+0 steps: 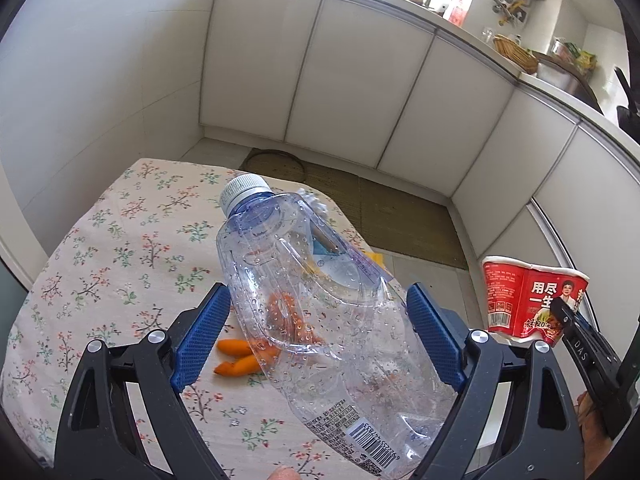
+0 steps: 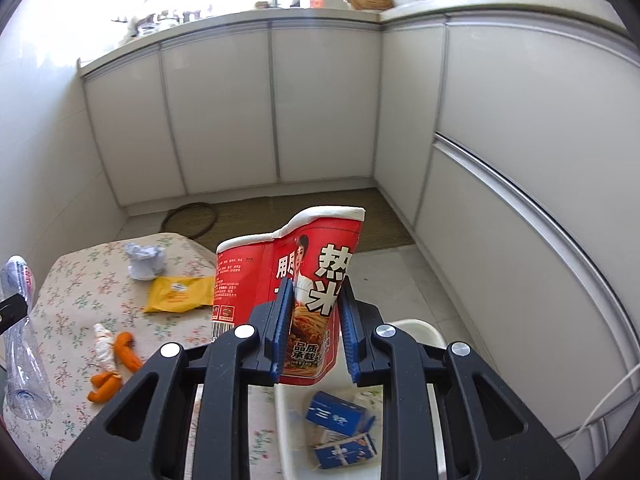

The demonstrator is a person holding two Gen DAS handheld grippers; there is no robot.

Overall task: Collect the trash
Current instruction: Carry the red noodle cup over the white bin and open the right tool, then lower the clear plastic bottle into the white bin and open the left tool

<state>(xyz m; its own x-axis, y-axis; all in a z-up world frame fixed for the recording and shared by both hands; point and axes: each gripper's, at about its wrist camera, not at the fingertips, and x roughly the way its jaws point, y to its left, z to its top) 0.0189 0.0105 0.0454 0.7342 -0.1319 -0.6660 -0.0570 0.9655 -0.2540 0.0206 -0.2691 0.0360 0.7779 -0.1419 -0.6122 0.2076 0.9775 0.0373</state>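
My left gripper (image 1: 316, 320) is shut on a large clear plastic bottle (image 1: 320, 300) with a white cap, held tilted above the floral tablecloth (image 1: 100, 260). The bottle also shows at the left edge of the right wrist view (image 2: 20, 340). My right gripper (image 2: 314, 316) is shut on a crushed red instant-noodle cup (image 2: 304, 280), held above a white bin (image 2: 420, 330) that contains blue cartons (image 2: 340, 420). The cup also shows in the left wrist view (image 1: 528, 296). Orange peel pieces (image 2: 116, 360) lie on the table, seen too in the left wrist view (image 1: 236, 356).
A yellow packet (image 2: 180, 294) and a crumpled white wrapper (image 2: 144, 260) lie on the far part of the table. White cabinets (image 2: 224, 112) line the far wall and the right side. A woven mat (image 2: 320, 216) covers the floor.
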